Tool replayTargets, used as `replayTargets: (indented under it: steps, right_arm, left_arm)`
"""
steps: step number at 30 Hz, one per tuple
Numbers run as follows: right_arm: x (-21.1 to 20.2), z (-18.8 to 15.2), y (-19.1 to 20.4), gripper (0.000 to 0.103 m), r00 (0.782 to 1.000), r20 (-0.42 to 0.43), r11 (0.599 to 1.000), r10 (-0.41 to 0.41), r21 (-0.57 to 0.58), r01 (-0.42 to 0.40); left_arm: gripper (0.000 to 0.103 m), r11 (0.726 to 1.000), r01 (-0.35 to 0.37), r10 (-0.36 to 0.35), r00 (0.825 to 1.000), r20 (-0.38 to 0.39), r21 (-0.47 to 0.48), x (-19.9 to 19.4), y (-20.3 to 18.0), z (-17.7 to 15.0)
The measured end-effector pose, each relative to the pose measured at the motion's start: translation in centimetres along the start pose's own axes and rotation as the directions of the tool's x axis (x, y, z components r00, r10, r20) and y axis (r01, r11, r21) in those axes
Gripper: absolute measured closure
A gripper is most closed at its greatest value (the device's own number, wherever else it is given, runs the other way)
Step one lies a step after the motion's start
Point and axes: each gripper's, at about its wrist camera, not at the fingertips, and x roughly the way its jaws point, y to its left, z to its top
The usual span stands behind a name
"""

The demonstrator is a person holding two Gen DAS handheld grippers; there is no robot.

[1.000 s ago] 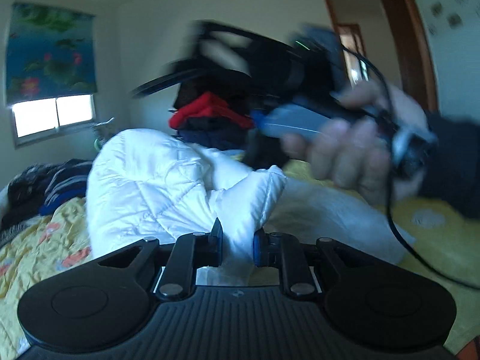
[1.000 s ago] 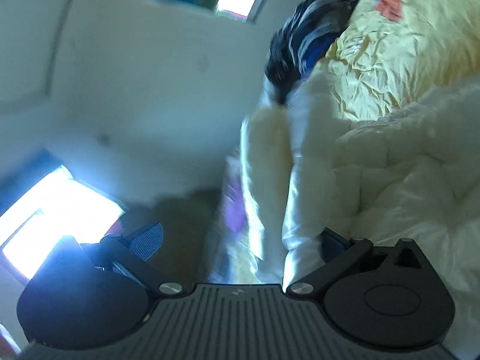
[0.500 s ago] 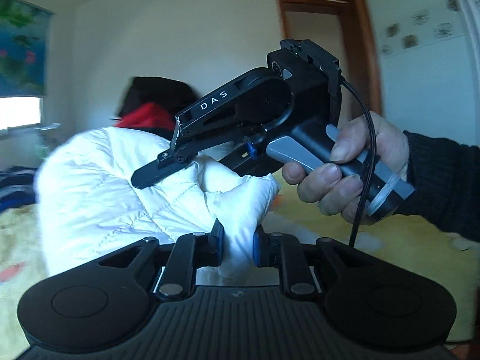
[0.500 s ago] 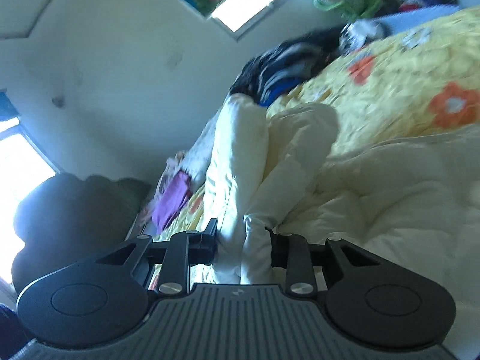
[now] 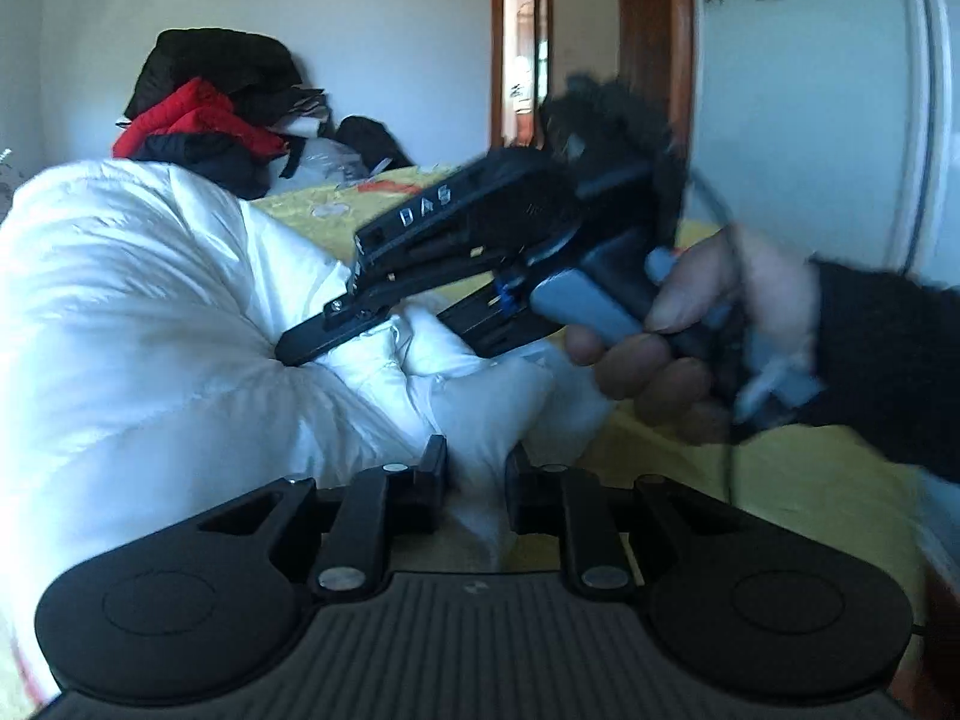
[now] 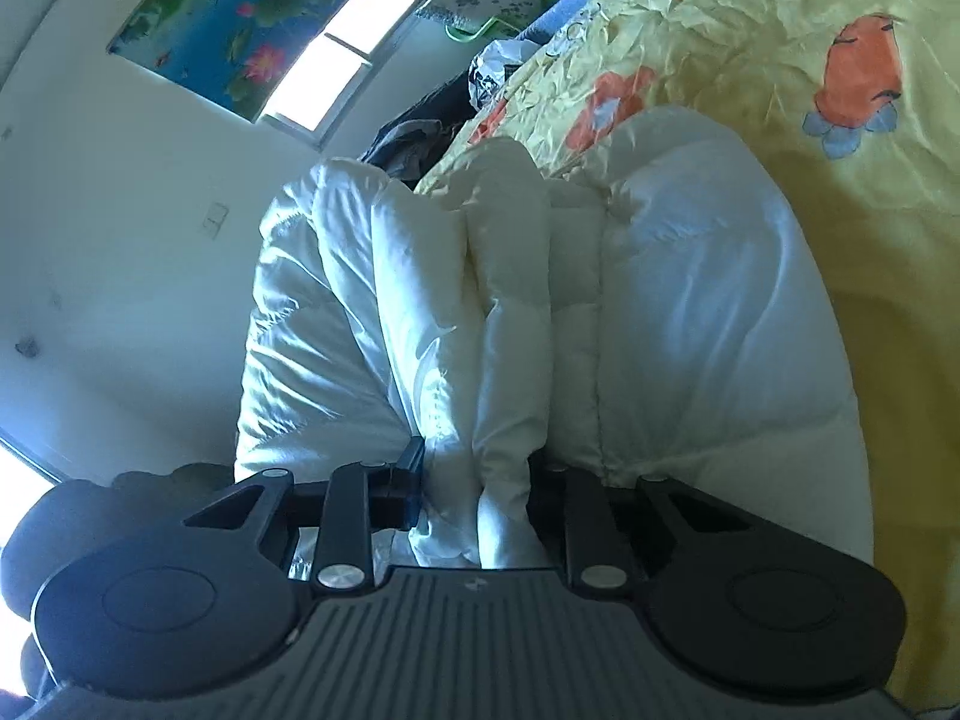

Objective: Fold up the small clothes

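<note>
A white puffy quilted jacket is held up over the yellow bed. My left gripper is shut on a fold of the jacket at its near edge. My right gripper is shut on bunched layers of the same white jacket, which spreads away over the bed. In the left wrist view the right gripper shows as a black tool marked DAS in a hand, its fingers pinching the jacket just beyond my left one.
A yellow flowered bedsheet covers the bed. A pile of red and black clothes sits at the far side. An open doorway is behind. Dark clothes lie near the window wall.
The right gripper has closed on the jacket and moved lower, next to my left one. The left gripper has turned toward the doorway while keeping its hold.
</note>
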Motion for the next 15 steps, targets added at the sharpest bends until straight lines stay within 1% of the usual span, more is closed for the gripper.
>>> replayTargets:
  steps: [2,3,4,5,6,7,8,9,10,11,12,13,14,15]
  right_arm:
    - [-0.3,0.1,0.1,0.072,1.0,0.013,1.0,0.016,0.015,-0.016]
    - [-0.2,0.2,0.0,0.073,0.999,0.021,0.999,0.037,0.031,-0.038]
    - [-0.4,0.1,-0.1,0.075,0.998,0.032,0.997,0.061,0.043,-0.062]
    - [-1.0,-0.1,0.2,0.075,0.996,0.041,0.995,0.084,0.051,-0.086]
    - [-0.9,0.1,0.3,0.077,0.993,0.049,0.992,0.108,0.057,-0.111]
    - [-1.2,0.3,0.5,0.078,0.99,0.057,0.989,0.132,0.056,-0.135]
    - [-1.7,0.6,0.9,0.078,0.986,0.07,0.987,0.154,0.045,-0.157]
    - [-2.1,0.9,1.3,0.078,0.983,0.081,0.986,0.163,0.032,-0.166]
    - [-2.7,1.2,1.6,0.078,0.981,0.092,0.985,0.17,0.02,-0.173]
    - [-3.3,1.5,1.9,0.078,0.98,0.101,0.985,0.169,0.003,-0.17]
    - [-3.7,1.8,1.9,0.078,0.982,0.106,0.988,0.156,-0.007,-0.156]
    - [-4.0,2.0,1.7,0.079,0.984,0.112,0.991,0.137,-0.009,-0.137]
    - [-4.5,2.3,1.2,0.079,0.987,0.122,0.994,0.109,-0.004,-0.109]
    - [-4.8,2.4,0.7,0.079,0.988,0.129,0.997,0.08,0.004,-0.081]
  left_arm:
    - [0.084,0.999,0.034,-0.033,0.998,0.053,-0.018,-2.9,0.9,0.3]
    - [0.081,0.999,0.028,-0.026,0.995,0.092,-0.026,-4.4,1.3,0.5]
    - [0.074,0.999,0.004,0.0,0.991,0.132,-0.034,-5.7,1.5,0.5]
    - [0.069,0.998,-0.036,0.043,0.984,0.174,-0.045,-6.9,2.2,0.7]
    - [0.053,0.994,-0.092,0.103,0.971,0.217,-0.056,-7.7,3.0,1.2]
    - [0.034,0.985,-0.159,0.17,0.951,0.257,-0.065,-7.9,3.9,1.5]
    - [0.029,0.972,-0.221,0.234,0.928,0.289,-0.076,-8.1,5.1,1.8]
    - [0.028,0.958,-0.271,0.288,0.908,0.303,-0.095,-8.0,6.2,2.3]
    - [0.028,0.95,-0.29,0.311,0.902,0.299,-0.113,-7.3,7.5,2.7]
    - [0.028,0.951,-0.285,0.308,0.91,0.278,-0.122,-6.6,8.3,2.9]
    - [0.028,0.95,-0.286,0.309,0.921,0.239,-0.124,-5.6,9.0,2.8]
    - [0.028,0.946,-0.302,0.321,0.926,0.198,-0.12,-4.4,9.4,2.6]
    - [0.028,0.946,-0.308,0.321,0.933,0.16,-0.104,-2.9,9.4,2.2]
    - [0.028,0.945,-0.319,0.325,0.937,0.129,-0.068,-1.4,9.0,1.8]
